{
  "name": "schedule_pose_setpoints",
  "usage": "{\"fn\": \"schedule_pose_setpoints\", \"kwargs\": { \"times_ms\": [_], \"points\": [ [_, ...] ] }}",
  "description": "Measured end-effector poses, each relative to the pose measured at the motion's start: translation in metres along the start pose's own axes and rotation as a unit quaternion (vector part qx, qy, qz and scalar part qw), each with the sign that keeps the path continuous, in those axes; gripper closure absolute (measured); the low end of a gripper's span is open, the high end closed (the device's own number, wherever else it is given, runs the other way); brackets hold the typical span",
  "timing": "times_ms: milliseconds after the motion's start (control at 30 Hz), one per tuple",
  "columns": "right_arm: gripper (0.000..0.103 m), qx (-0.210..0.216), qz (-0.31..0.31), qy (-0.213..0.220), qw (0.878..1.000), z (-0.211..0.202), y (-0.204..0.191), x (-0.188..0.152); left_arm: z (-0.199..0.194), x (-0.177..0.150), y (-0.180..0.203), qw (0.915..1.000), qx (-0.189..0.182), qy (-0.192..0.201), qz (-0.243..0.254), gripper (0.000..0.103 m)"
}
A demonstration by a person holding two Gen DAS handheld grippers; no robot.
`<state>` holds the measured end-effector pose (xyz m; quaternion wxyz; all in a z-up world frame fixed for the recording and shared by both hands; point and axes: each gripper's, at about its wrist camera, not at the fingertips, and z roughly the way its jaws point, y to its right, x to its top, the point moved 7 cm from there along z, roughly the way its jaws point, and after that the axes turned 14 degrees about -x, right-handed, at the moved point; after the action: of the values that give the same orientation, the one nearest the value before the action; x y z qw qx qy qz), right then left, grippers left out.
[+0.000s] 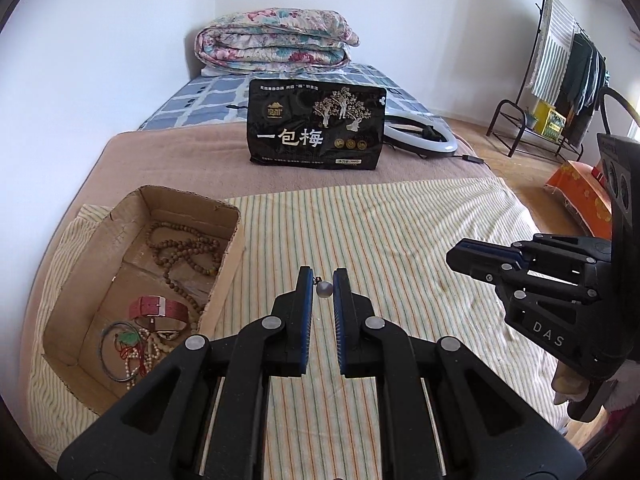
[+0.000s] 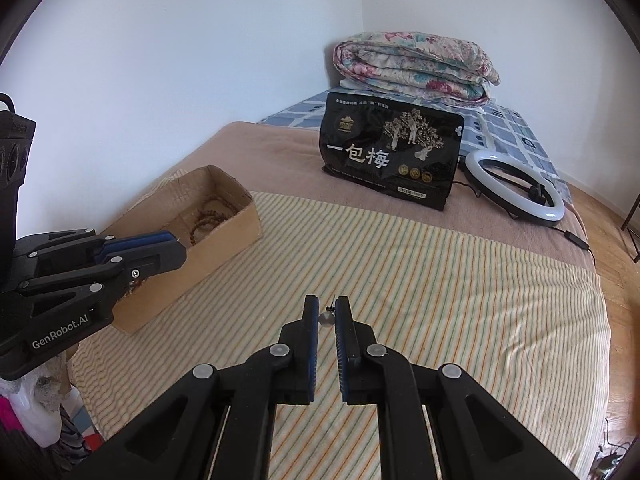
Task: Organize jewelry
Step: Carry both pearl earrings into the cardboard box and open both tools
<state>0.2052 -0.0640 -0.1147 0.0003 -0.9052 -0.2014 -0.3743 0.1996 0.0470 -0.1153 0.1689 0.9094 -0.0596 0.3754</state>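
Observation:
A small grey pearl earring [image 1: 324,289] sits between my left gripper's [image 1: 323,280] narrowly parted fingertips, above the striped cloth. A second pearl earring [image 2: 326,318] sits likewise between my right gripper's [image 2: 327,308] fingertips. Neither bead clearly touches both pads. The cardboard box [image 1: 224,256] to the left holds brown bead strings [image 1: 184,250], a red watch strap [image 1: 158,307], a bangle [image 1: 116,354] and pale beads. In the right wrist view the left gripper [image 2: 176,246] hovers at the box [image 2: 224,236]. The right gripper also shows in the left wrist view [image 1: 456,256].
The striped cloth [image 1: 400,248] lies over a brown blanket on a bed. A black snack bag [image 1: 316,124] stands behind it, with a ring light [image 1: 424,134] beside it and a folded floral quilt [image 1: 272,42] at the wall. A clothes rack [image 1: 568,80] stands at the right.

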Motion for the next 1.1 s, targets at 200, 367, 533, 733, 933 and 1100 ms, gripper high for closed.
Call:
{"fn": "schedule_pose_setpoints", "kwargs": {
  "times_ms": [200, 367, 533, 733, 933, 1100],
  "points": [
    [0.097, 0.013, -0.003, 0.017, 1.000, -0.007, -0.023, 0.015, -0.021, 0.004, -0.018, 0.9996, 0.021, 0.020, -0.004, 0.095],
    [0.097, 0.025, -0.007, 0.022, 0.999, -0.005, -0.042, 0.025, -0.035, 0.004, -0.040, 0.9987, 0.036, 0.029, -0.021, 0.095],
    [0.097, 0.039, -0.014, 0.030, 0.999, -0.003, -0.066, 0.036, -0.050, 0.003, -0.057, 0.9973, 0.053, 0.042, -0.028, 0.095],
    [0.097, 0.055, -0.022, 0.037, 0.998, -0.001, -0.092, 0.046, -0.063, -0.004, -0.082, 0.9955, 0.074, 0.045, -0.039, 0.095],
    [0.097, 0.067, -0.027, 0.041, 0.997, 0.003, -0.115, 0.056, -0.076, -0.015, -0.112, 0.9930, 0.094, 0.044, -0.056, 0.095],
    [0.097, 0.078, -0.033, 0.040, 0.996, 0.011, -0.135, 0.061, -0.085, -0.022, -0.127, 0.9909, 0.107, 0.046, -0.066, 0.095]
  ]
}}
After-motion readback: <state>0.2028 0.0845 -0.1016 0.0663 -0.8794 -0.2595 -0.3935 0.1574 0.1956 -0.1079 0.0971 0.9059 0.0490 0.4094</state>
